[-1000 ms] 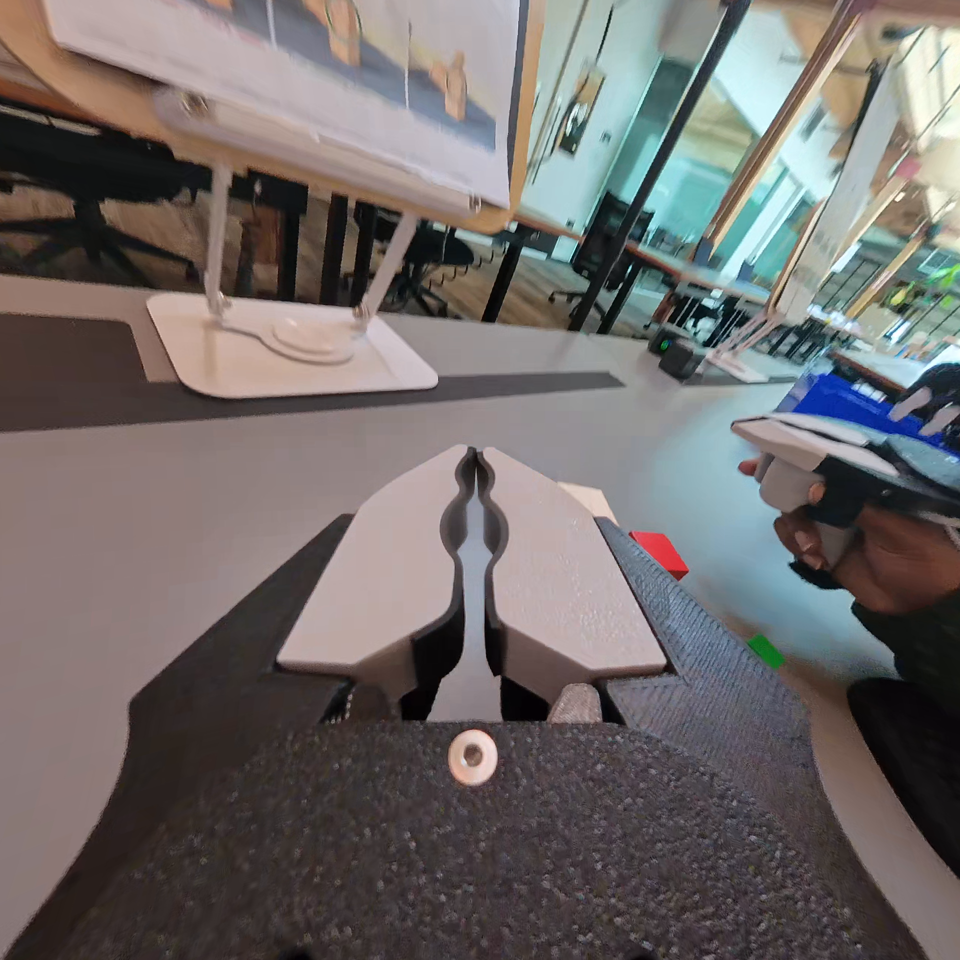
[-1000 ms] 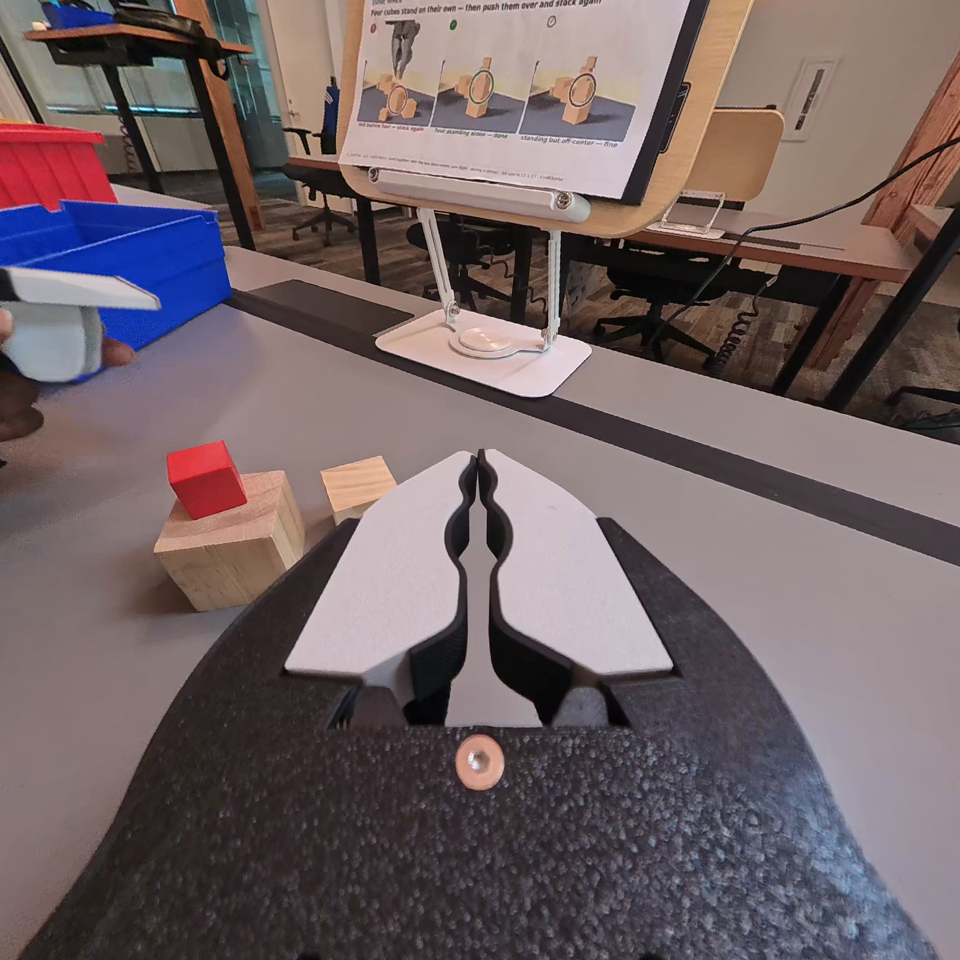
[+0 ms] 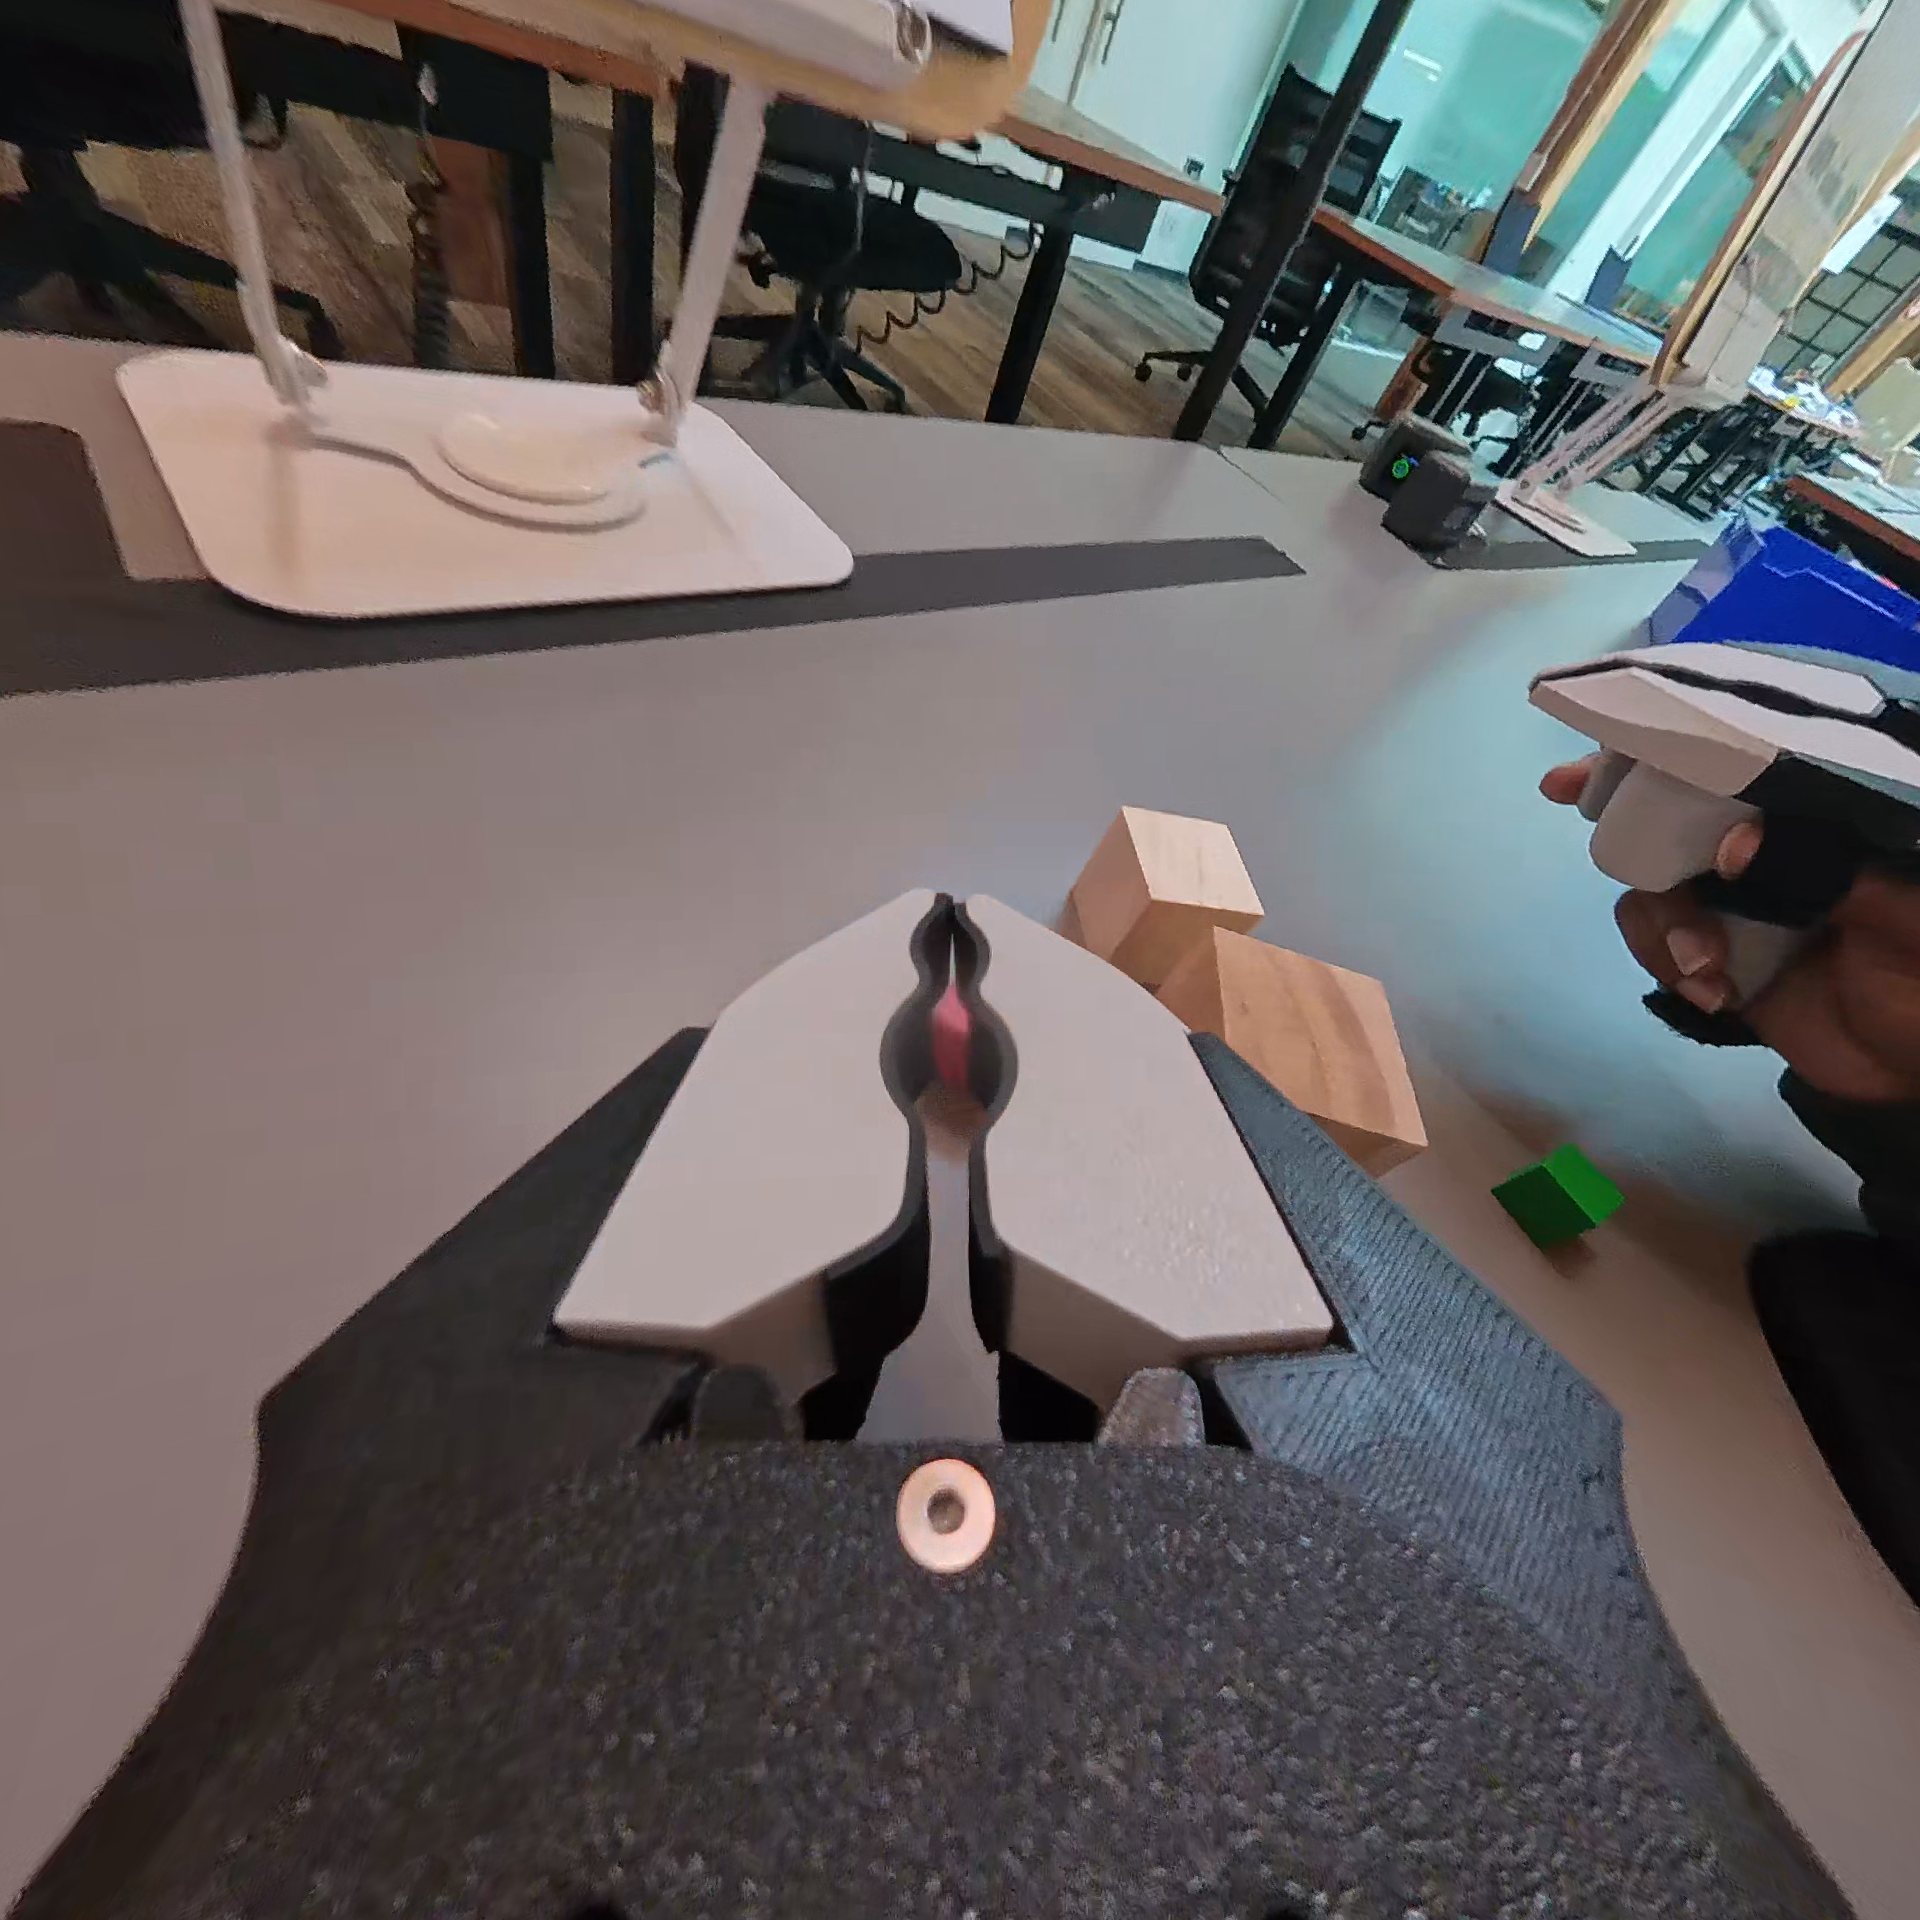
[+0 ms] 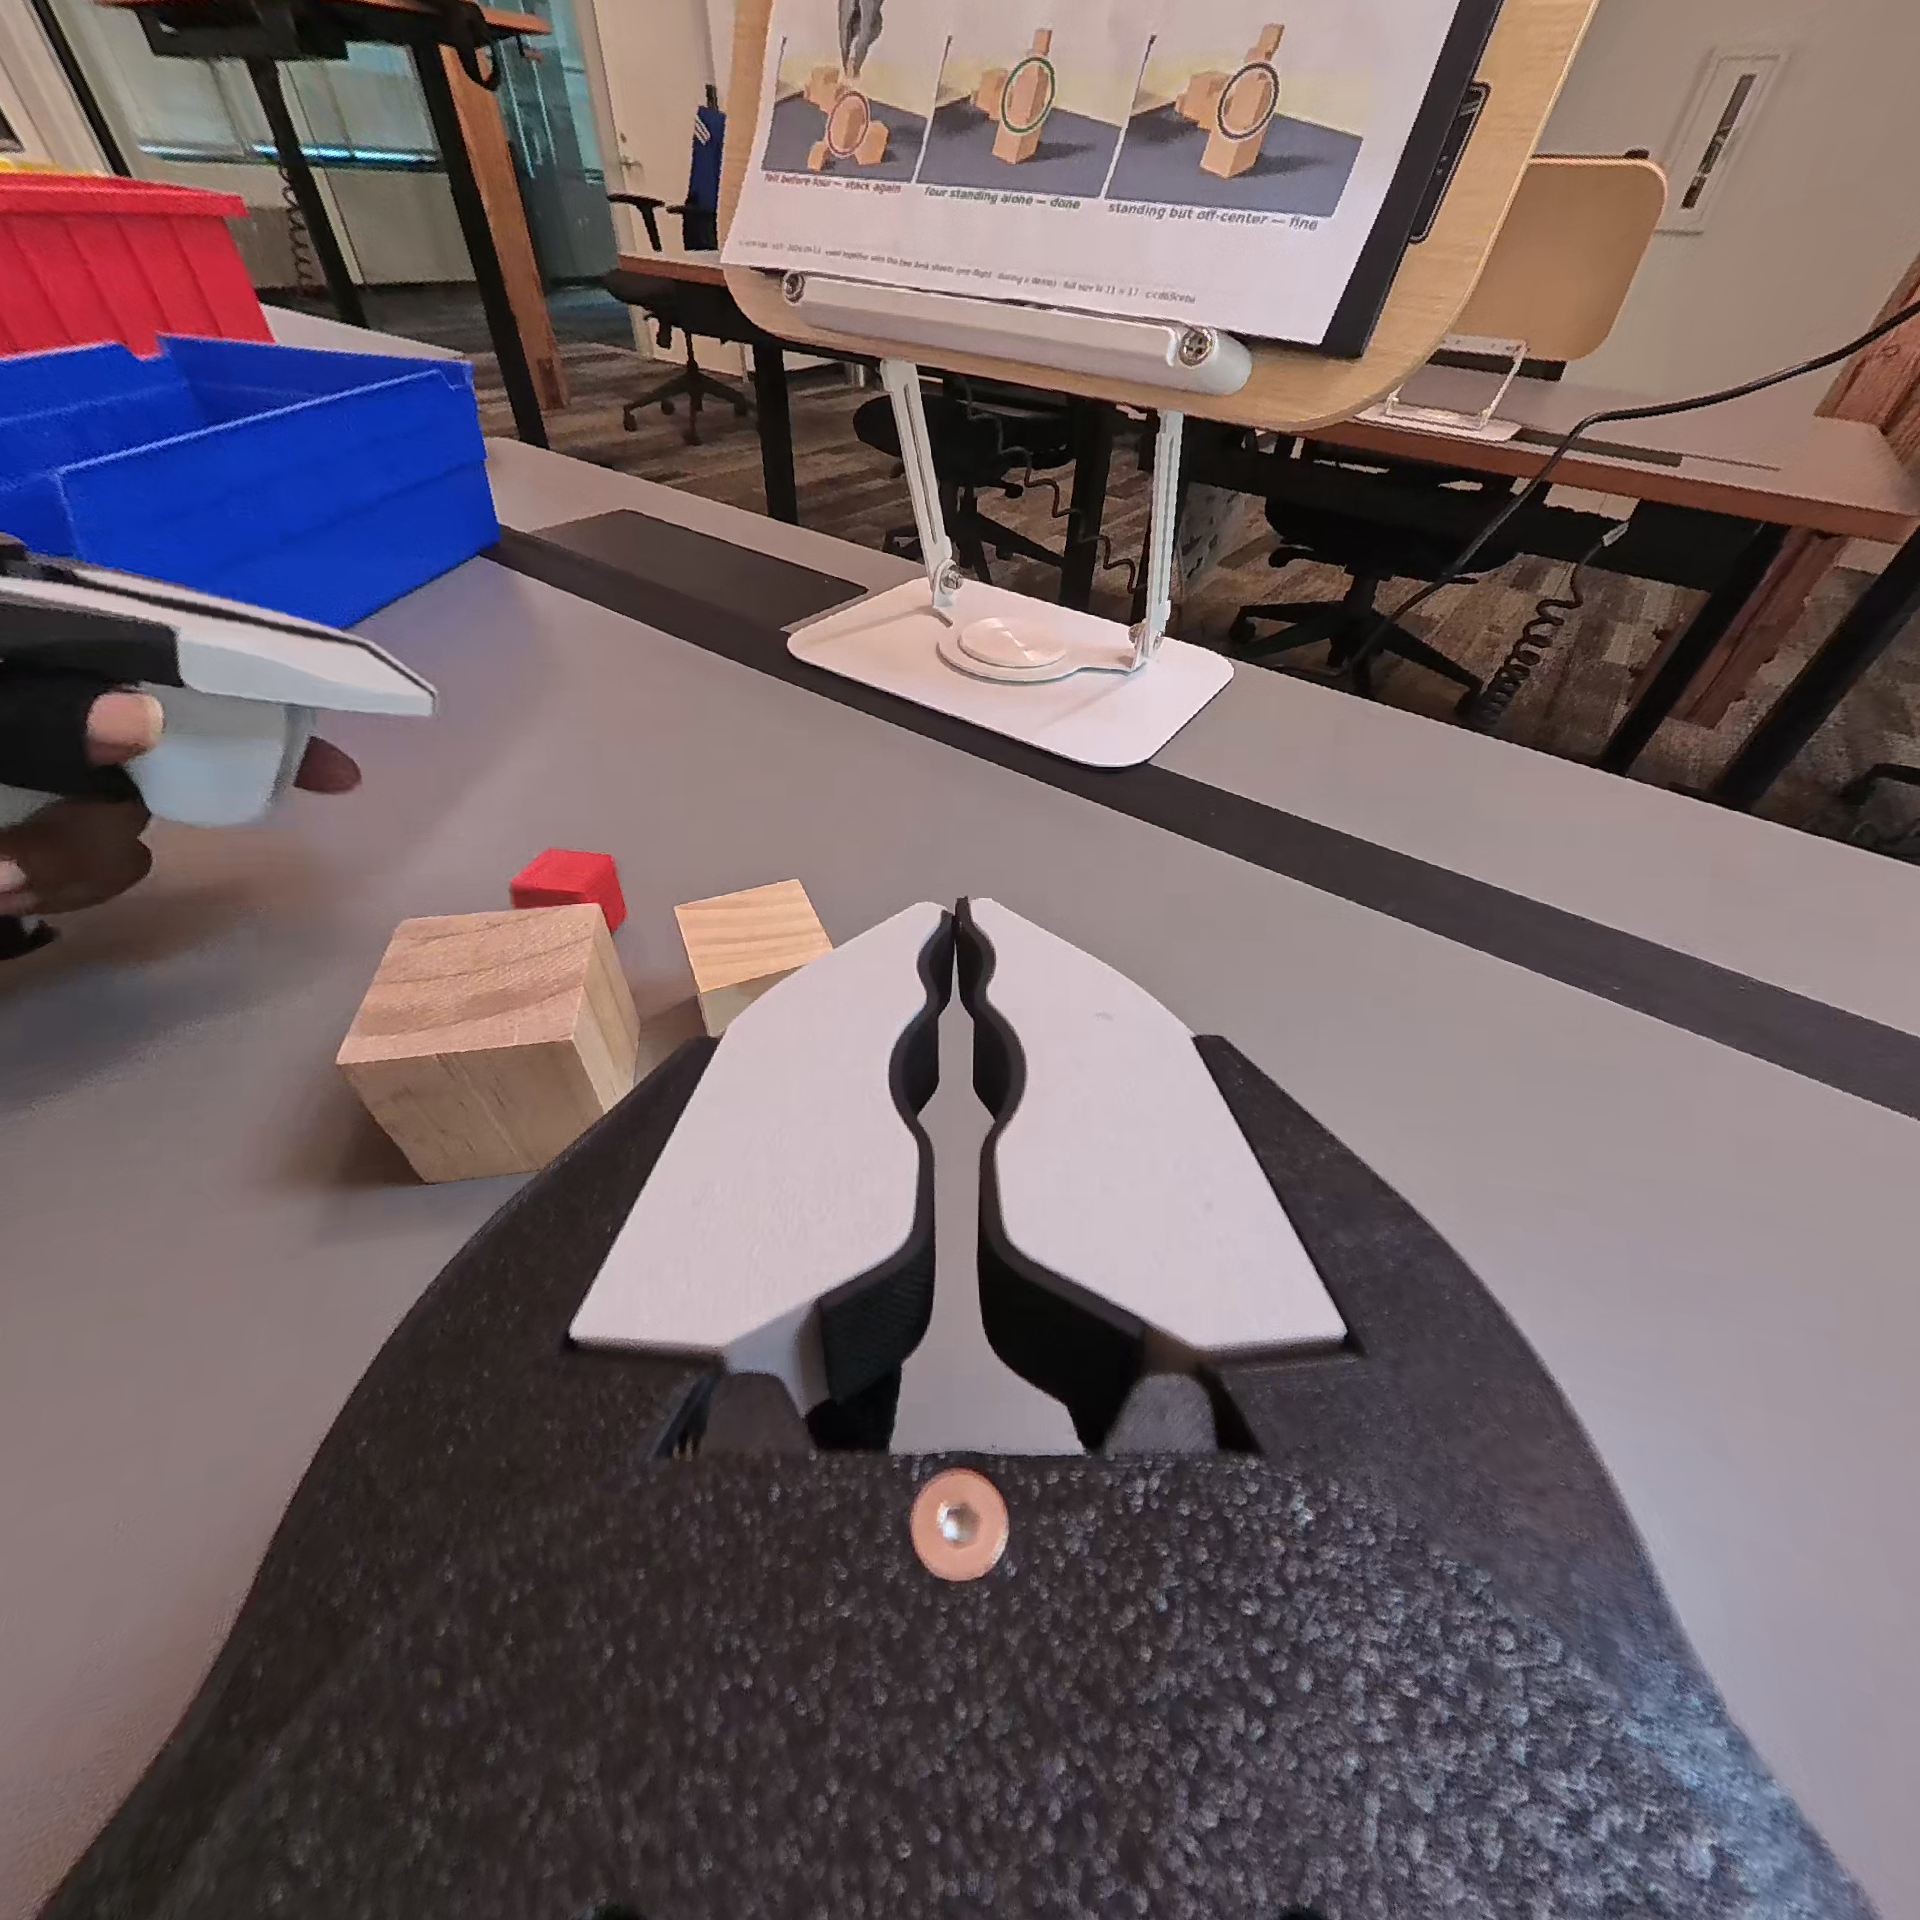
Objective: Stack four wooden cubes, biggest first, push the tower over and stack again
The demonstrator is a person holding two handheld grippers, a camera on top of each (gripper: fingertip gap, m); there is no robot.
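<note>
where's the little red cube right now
In the right wrist view the red cube sits on the grey table, left of centre, just behind the large wooden block and left of the smaller wooden block.

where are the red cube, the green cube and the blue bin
red cube (image 4: 566,878), right wrist view, top face
green cube (image 3: 1555,1195), left wrist view, its middle
blue bin (image 4: 270,488), right wrist view, front wall

Two bare wooden blocks (image 4: 488,1029) with visible grain sit on the smooth matt grey counter (image 4: 1455,1195); blue bin (image 4: 260,468) glossy plastic.
</note>
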